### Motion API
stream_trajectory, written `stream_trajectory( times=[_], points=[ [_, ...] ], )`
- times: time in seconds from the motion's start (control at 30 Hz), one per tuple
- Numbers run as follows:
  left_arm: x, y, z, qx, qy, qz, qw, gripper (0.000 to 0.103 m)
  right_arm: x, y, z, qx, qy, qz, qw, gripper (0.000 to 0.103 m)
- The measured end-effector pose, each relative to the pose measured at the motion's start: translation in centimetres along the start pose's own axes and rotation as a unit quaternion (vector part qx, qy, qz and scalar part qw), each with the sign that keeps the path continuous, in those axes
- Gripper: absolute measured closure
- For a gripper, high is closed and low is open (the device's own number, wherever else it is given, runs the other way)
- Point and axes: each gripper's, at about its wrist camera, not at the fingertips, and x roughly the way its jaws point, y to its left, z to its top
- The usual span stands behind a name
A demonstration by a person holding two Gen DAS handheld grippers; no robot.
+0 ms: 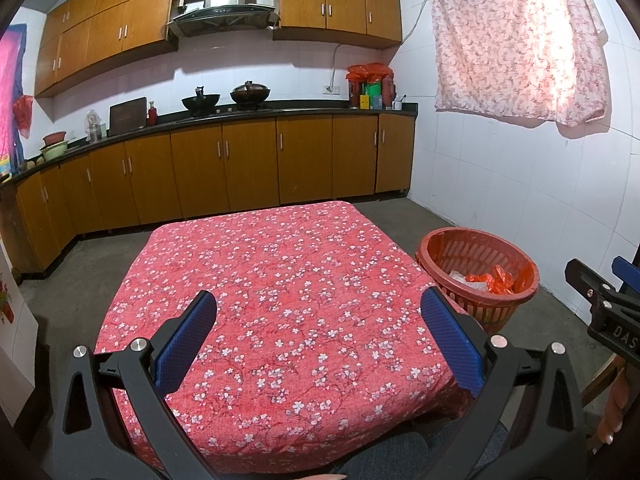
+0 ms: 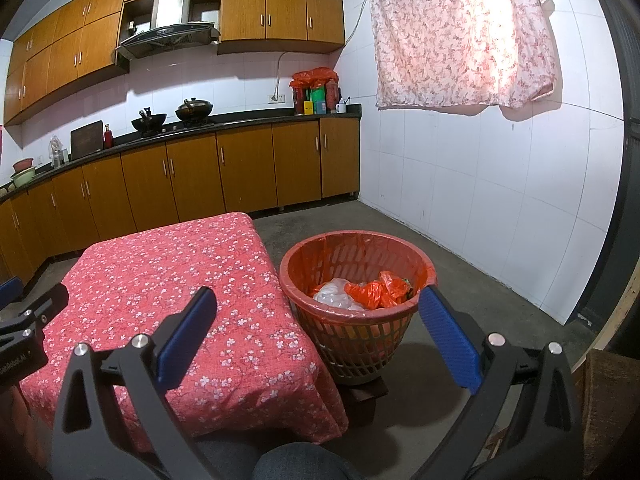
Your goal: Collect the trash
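Trash, an orange plastic bag, sits in the red slatted plastic basket nearest my right gripper; both it and the left gripper gape wide, empty

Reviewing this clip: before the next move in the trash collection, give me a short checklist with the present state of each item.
1. Left gripper open and holding nothing: ok, jaws spread wide over the table.
2. Right gripper open and holding nothing: ok, jaws spread wide.
3. Red basket upright beside the table: ok, it stands on a dark block on the floor.
4. Trash in the basket: ok, an orange plastic bag and a clear plastic wrapper lie inside.
5. Trash left on the floral tablecloth: ok, none on the part in view.
6. Trash elsewhere, on the floor behind or under the table: cannot tell, hidden.
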Motion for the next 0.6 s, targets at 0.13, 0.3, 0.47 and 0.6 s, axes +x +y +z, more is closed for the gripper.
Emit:
stream_trajectory(
  times=[0.13,0.3,0.47,0.6],
  points=[
    [0.0,0.06,0.08,0.0,0.0,0.0,1.0,0.002,0.0,-0.03,0.04,0.0,0.0,0.0,1.0,0.004],
    [-0.06,0.04,0.04,-0.001,0.001,0.001,1.0,0.002,0.0,-0.02,0.03,0.0,0.0,0.0,1.0,0.004],
    [-0.03,0.13,0.08,0.001,0.0,0.0,1.0,0.002,0.0,-0.04,0.06,0.0,0.0,0.0,1.0,0.004],
    [-0.03,0.21,0.07,0.0,0.001,0.001,1.0,0.002,-0.01,-0.02,0.03,0.001,0.0,0.001,1.0,0.004]
  ],
)
